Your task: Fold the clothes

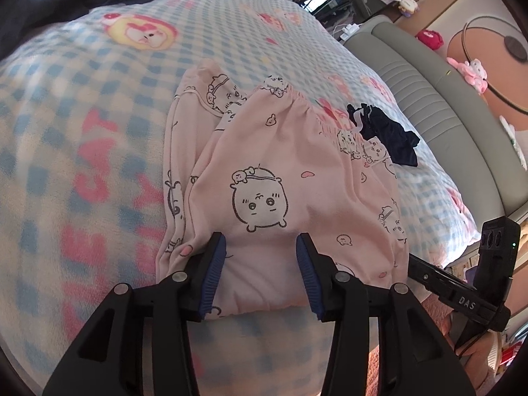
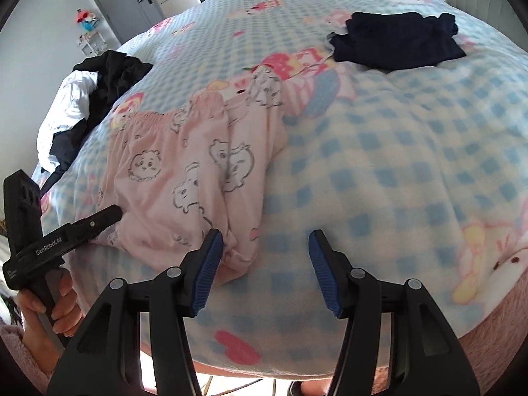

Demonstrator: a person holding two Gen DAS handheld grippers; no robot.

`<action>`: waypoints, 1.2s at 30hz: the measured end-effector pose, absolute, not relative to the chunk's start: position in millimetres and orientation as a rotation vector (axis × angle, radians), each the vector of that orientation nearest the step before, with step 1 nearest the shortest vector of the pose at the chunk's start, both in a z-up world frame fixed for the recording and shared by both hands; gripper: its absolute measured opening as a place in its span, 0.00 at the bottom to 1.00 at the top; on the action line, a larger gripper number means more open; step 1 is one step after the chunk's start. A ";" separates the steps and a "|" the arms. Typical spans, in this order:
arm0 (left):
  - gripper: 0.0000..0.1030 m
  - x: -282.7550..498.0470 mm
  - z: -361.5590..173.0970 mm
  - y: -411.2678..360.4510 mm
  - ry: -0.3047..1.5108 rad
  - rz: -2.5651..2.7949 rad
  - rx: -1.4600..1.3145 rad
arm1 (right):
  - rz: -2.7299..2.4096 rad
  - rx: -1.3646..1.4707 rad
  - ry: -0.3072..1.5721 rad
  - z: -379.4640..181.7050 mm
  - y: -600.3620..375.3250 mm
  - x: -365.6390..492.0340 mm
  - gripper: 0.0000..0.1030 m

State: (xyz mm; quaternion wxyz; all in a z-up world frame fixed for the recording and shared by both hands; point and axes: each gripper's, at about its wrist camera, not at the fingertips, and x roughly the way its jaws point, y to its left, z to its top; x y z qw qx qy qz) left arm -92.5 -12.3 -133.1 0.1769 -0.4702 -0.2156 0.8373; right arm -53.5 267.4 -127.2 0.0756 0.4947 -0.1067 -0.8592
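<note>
A: While the pink pants (image 1: 280, 178) are lying on the bed (image 1: 82, 105), partly folded over themselves, how are they going to handle?

B: Soft and light, I'd judge. Thin jersey that is draping and wrinkling, so it will sag from any single pinch and is unlikely to slip off the ribbed blue pads (image 1: 214, 277).

A: Where are the grippers sitting?

B: The left gripper (image 1: 260, 274) is hovering over the pants' near hem, jaws standing wide with cloth showing between them but nothing pinched. The right gripper (image 2: 264, 270) is at the pants' near right corner, jaws also wide; one pad is just beside the bunched fabric, the other over bare blanket.

A: Where to take hold?

B: At the two near corners of the pants, pinching both layers together, then carrying them toward the gathered waistband (image 1: 310, 112) on the far side. A dark garment (image 2: 399, 39) is lying beyond the pants, apart from them.
</note>
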 end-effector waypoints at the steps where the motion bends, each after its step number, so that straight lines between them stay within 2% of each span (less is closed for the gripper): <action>1: 0.45 -92.4 -133.1 -12.0 -0.606 2.373 -1.330 | -2.553 1.468 -0.318 -128.3 261.4 -53.1 0.55; 5: 0.46 -94.2 -134.4 -11.0 -0.595 2.373 -1.333 | -2.551 1.495 -0.210 -134.5 242.9 -56.2 0.55; 9: 0.47 -94.2 -135.3 -8.5 -0.580 2.377 -1.334 | -2.603 1.463 -0.298 -130.7 254.4 -59.9 0.55; 15: 0.48 -94.9 -136.6 -8.0 -0.567 2.379 -1.336 | -2.558 1.587 -0.076 -140.6 245.8 -69.2 0.55; 19: 0.48 -96.0 -136.4 -9.2 -0.568 2.377 -1.339 | -2.629 1.661 0.002 -141.4 268.6 -53.1 0.55; 21: 0.48 -96.5 -136.6 -7.8 -0.562 2.382 -1.343 | -2.689 1.725 -0.002 -141.1 286.7 -47.5 0.51; 22: 0.48 -96.4 -136.2 -7.1 -0.560 2.384 -1.343 | -2.740 1.752 -0.024 -138.8 295.9 -44.5 0.45; 24: 0.48 -96.3 -135.4 -5.7 -0.557 2.390 -1.343 | -2.799 1.665 -0.161 -123.8 308.5 -38.3 0.46; 28: 0.48 -91.7 -129.7 -6.3 -0.552 2.409 -1.317 | -2.644 1.415 -0.388 -99.6 293.0 -34.8 0.62; 30: 0.48 -88.2 -124.4 -9.2 -0.551 2.426 -1.293 | -2.559 1.400 -0.385 -104.5 273.4 -39.7 0.62; 34: 0.48 -77.3 -117.7 -28.8 -0.546 2.523 -1.316 | -2.575 1.592 -0.138 -137.8 245.9 -45.1 0.55; 36: 0.48 -71.9 -116.1 -43.8 -0.568 2.590 -1.341 | -2.593 1.617 -0.206 -144.0 261.6 -41.7 0.58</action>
